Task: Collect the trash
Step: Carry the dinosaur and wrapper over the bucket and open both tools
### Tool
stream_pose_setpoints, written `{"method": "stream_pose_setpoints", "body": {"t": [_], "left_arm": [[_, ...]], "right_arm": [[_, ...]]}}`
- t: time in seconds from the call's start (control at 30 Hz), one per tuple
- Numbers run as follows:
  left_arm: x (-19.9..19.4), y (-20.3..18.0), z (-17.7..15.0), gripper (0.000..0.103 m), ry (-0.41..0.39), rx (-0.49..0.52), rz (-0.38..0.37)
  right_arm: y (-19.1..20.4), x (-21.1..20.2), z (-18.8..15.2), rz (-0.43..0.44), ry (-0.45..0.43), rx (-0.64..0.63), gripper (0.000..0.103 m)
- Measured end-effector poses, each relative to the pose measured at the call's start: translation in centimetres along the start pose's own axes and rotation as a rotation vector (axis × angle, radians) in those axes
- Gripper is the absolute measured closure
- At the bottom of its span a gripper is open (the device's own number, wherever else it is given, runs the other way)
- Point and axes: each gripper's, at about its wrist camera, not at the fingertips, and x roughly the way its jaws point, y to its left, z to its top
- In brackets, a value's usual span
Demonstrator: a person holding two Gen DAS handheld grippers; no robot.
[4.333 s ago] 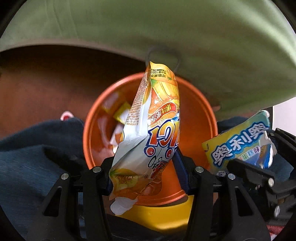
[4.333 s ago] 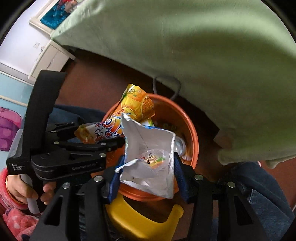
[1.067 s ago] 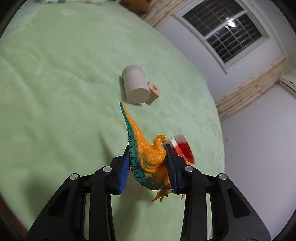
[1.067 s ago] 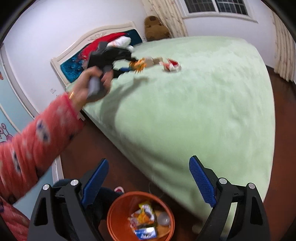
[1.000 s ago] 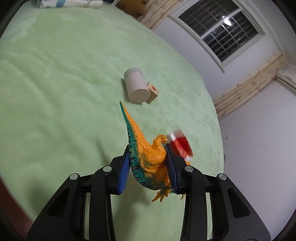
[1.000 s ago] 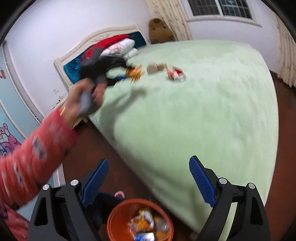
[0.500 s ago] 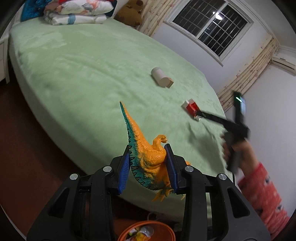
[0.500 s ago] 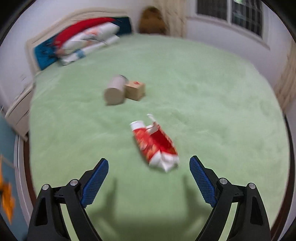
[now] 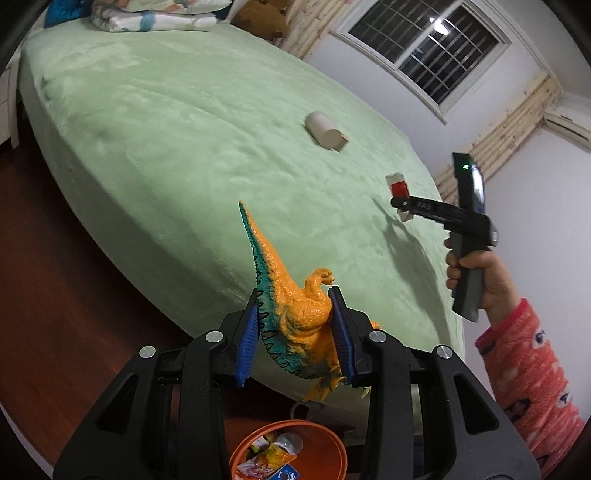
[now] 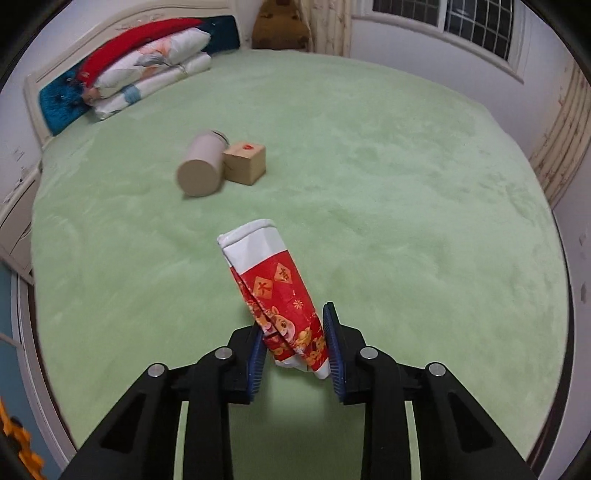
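Note:
My left gripper [image 9: 295, 338] is shut on an orange and teal toy dinosaur [image 9: 291, 310], held above the floor beside the bed. Below it stands an orange bin [image 9: 325, 439] with several wrappers inside. My right gripper [image 10: 293, 347] is shut on a red and white wrapper [image 10: 277, 291] over the green bed [image 10: 406, 221]. In the left wrist view the right gripper [image 9: 400, 203] is out over the bed's right side with the red wrapper [image 9: 398, 186] at its tip.
A beige cylinder [image 10: 201, 170] and a small cardboard box [image 10: 245, 162] lie on the bed further back. Folded bedding [image 10: 147, 70] and a brown plush toy [image 10: 279, 27] sit by the headboard. Brown wooden floor [image 9: 55, 277] runs along the bed.
My right gripper has closed on the red wrapper, which now stands tilted between the jaws. My left gripper with the dinosaur has pulled back from the bed toward the bin.

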Motion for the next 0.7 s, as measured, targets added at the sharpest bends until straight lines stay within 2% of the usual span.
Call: {"method": "stream_pose_setpoints", "body": {"t": [0.17, 0.4, 0.5, 0.7], "left_arm": [[-0.1, -1.5, -0.9, 0.068, 0.013, 0.029, -0.022], [-1.2, -4.2, -3.1, 0.068, 0.042, 0.100, -0.035], [-1.8, -5.2, -4.4, 0.068, 0.052, 0.137, -0.039], [-1.8, -6.4, -8.2, 0.068, 0.132, 0.203, -0.048]], "right_arm": [[0.2, -6.1, -2.7, 0.049, -0.077, -0.023, 0.074], [0.3, -15.5, -10.1, 0.145, -0.159, -0.056, 0.074], [0.3, -18.5, -14.5, 0.201, -0.156, -0.050, 0.074], [0.6, -20.4, -22.4, 0.269, -0.090, -0.037, 0.074]]}}
